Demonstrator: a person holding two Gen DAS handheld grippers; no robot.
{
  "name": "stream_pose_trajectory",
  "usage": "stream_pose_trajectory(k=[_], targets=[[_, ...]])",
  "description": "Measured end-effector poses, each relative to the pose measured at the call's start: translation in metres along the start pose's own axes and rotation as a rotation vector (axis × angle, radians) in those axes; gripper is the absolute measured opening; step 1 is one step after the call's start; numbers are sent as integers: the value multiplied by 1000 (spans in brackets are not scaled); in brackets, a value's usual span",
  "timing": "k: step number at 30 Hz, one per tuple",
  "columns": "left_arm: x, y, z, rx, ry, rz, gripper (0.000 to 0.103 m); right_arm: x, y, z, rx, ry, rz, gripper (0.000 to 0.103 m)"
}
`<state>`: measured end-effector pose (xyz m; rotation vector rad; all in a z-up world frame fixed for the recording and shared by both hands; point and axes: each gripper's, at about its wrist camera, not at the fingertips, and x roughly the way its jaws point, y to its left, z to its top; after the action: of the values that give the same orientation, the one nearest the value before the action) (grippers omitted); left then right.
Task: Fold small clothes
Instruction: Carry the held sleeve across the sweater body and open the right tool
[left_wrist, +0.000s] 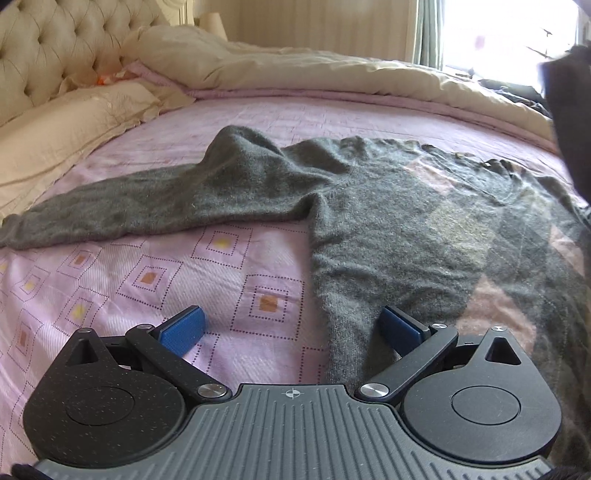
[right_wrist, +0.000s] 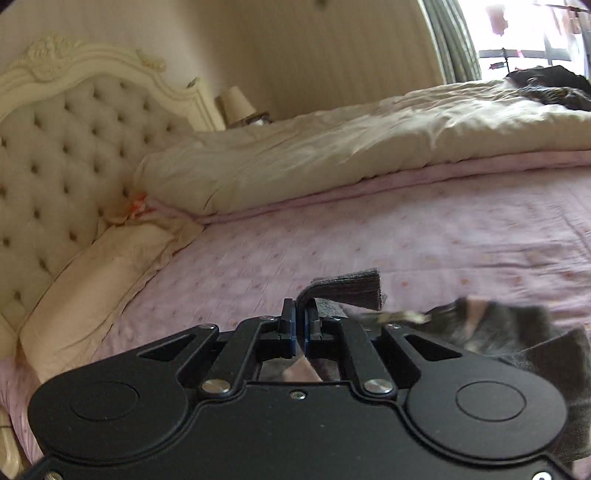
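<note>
**Sweater spread on the bed, first fold just starting**

A bedroom: a bed with a pink patterned sheet (left_wrist: 155, 280), a cream tufted headboard (right_wrist: 62, 155) at the left, a cream duvet (right_wrist: 332, 140) pushed to the far side, a pillow (left_wrist: 66, 122) by the headboard and a bright window (left_wrist: 498, 33) beyond.

The grey knitted sweater (left_wrist: 388, 206) lies on the sheet, mostly flat. Its body sits toward the right of the left wrist view, with a faint argyle pattern showing. One sleeve (left_wrist: 110, 210) stretches away to the left, so the sleeve's long axis runs across the bed, roughly parallel to the duvet edge. The shoulder near the sleeve bunches up into a hump.

The left gripper (left_wrist: 291, 328) hovers over the sweater's near side edge with its blue pads spread wide and nothing between them. The right gripper (right_wrist: 300, 325) is clamped tight on a strip of the grey knit (right_wrist: 347, 291), lifted clear of the sheet; which part of the sweater this is I cannot tell.

By my judgement the folding has barely begun: no finished fold shows, the left sleeve is still fully out, and the body remains open. The sleeves and body all remain to be folded.
</note>
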<state>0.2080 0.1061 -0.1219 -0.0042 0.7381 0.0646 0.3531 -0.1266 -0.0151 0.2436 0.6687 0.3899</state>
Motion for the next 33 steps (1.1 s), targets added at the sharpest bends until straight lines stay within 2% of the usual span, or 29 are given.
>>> stream_pose_trajectory(k=[4,5,6,8,10,11,12,15,18,24,29,33], targets=[[-2,0,-6,-9,-45,1,103,34,25,-43,-35,84,21,11],[-2,1,-6,-9,-44,2,103,40,31,-54,-54,99,25,12],[-2,0,-6,-8,-44,2,103,43,33,-60,-67,109,32,19],[-1,0,-5,-8,-46,2,103,43,36,-73,-79,112,74,19],[-1,0,-6,-8,-47,2,103,33,28,-80,-61,85,98,36],[-1,1,-6,-7,-49,2,103,27,24,-82,-47,61,98,54],[-1,1,-7,-7,-49,2,103,19,17,-84,-33,39,99,62],[-2,1,-8,-7,-48,3,103,-6,-7,-87,-12,-8,67,62],[-3,2,-7,-6,-41,0,103,-28,-33,-90,-30,-29,-8,62],[-8,7,15,-24,62,-36,101,-77,-101,-99,48,-72,-117,62],[-21,-9,47,-6,8,-59,101,-106,-157,-99,139,-112,-212,62],[-7,-38,73,24,-14,-95,101,-115,-191,-96,204,-131,-253,62]])
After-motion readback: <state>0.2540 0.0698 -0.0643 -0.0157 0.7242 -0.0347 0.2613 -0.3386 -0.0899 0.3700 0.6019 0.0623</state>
